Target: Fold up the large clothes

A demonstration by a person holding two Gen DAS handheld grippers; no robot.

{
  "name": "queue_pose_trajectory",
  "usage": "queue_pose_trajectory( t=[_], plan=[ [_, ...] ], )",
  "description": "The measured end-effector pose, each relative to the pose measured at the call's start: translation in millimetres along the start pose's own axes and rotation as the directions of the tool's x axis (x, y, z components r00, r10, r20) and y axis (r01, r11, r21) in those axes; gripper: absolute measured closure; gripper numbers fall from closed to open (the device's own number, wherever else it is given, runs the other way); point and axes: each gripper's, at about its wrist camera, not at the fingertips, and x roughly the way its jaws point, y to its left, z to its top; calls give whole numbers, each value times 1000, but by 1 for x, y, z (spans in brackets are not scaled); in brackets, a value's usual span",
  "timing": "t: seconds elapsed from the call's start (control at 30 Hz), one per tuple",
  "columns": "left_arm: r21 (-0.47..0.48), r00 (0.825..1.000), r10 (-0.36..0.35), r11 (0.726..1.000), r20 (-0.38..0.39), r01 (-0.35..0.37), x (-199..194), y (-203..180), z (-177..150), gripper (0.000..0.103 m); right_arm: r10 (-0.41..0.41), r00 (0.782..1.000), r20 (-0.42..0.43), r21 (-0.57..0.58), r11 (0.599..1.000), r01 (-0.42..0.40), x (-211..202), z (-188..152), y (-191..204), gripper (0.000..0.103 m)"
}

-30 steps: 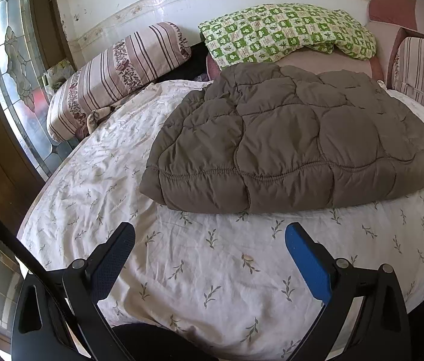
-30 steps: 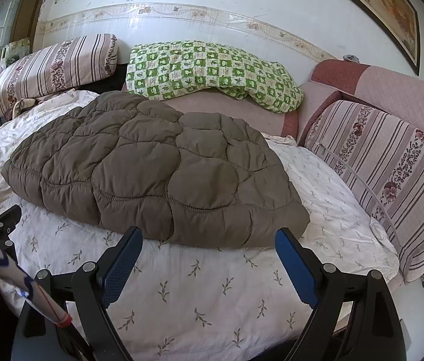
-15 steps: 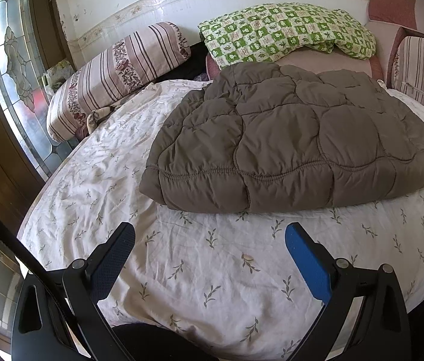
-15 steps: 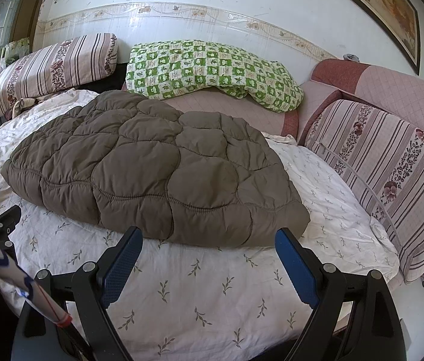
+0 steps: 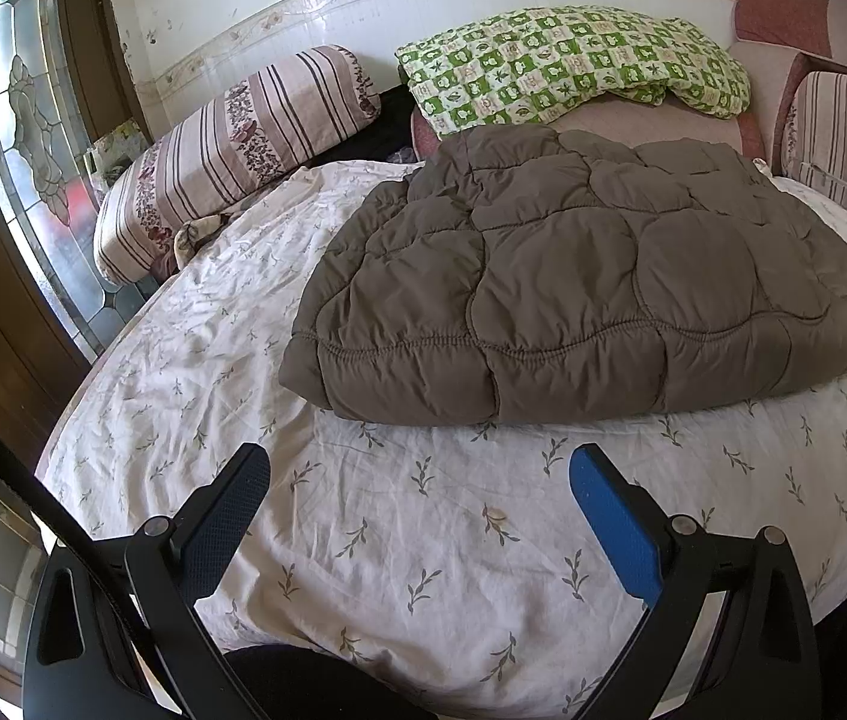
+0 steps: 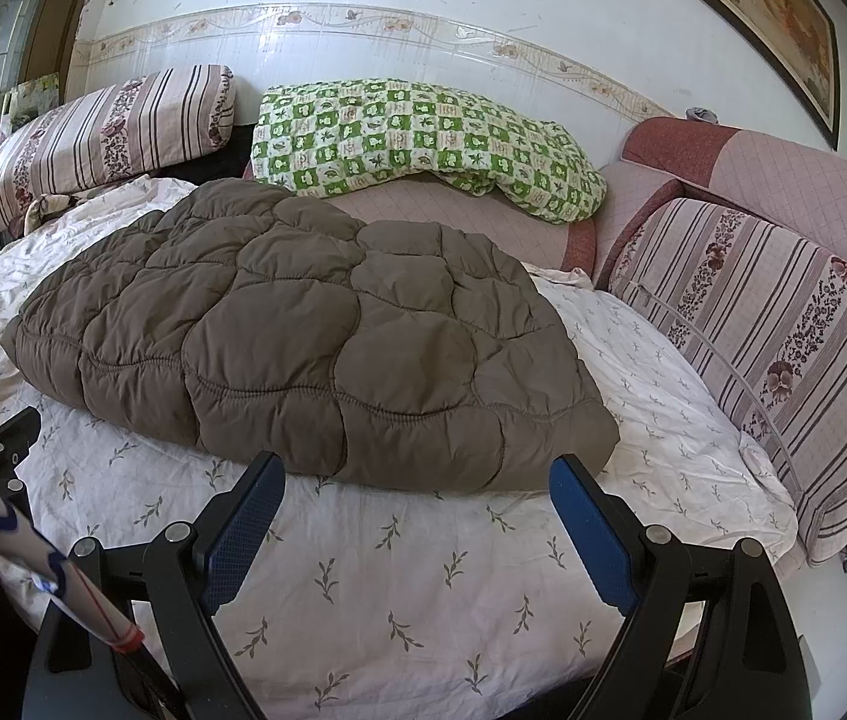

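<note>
A brown quilted padded garment [image 5: 573, 282] lies folded into a thick slab on the white leaf-print bed sheet [image 5: 399, 528]. In the right wrist view the same garment [image 6: 303, 336] fills the middle of the bed sheet [image 6: 423, 594]. My left gripper [image 5: 420, 477] hovers over the sheet short of the garment's near edge, open, nothing between its blue pads. My right gripper [image 6: 417, 477] is open too, its fingertips just in front of the garment's near right edge, not touching it. The left gripper's tip [image 6: 6, 429] shows at the left edge of the right wrist view.
A striped pillow [image 5: 231, 144] and a green checked blanket [image 5: 567, 72] lie at the head of the bed. A striped cushion [image 6: 783, 348] lines the right side, backed by a pink sofa [image 6: 783, 162]. A stained-glass window [image 5: 21, 138] is on the left.
</note>
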Motion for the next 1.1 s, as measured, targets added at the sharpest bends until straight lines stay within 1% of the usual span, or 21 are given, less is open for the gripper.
queue_pose_trajectory(
  t=[0.5, 0.9, 1.1],
  plan=[
    [-1, 1000, 2, 1000, 2, -2, -1, -1, 0, 3, -2, 1000, 2, -1, 1000, 2, 0, 0, 1, 10],
    [12, 1000, 3, 1000, 20, -3, -6, -5, 1, 3, -5, 1000, 6, 3, 1000, 5, -3, 1, 3, 10],
    [-6, 1000, -8, 1000, 23, 8, -7, -3, 1, 3, -5, 1000, 8, 5, 1000, 5, -4, 1, 3, 10]
  ],
)
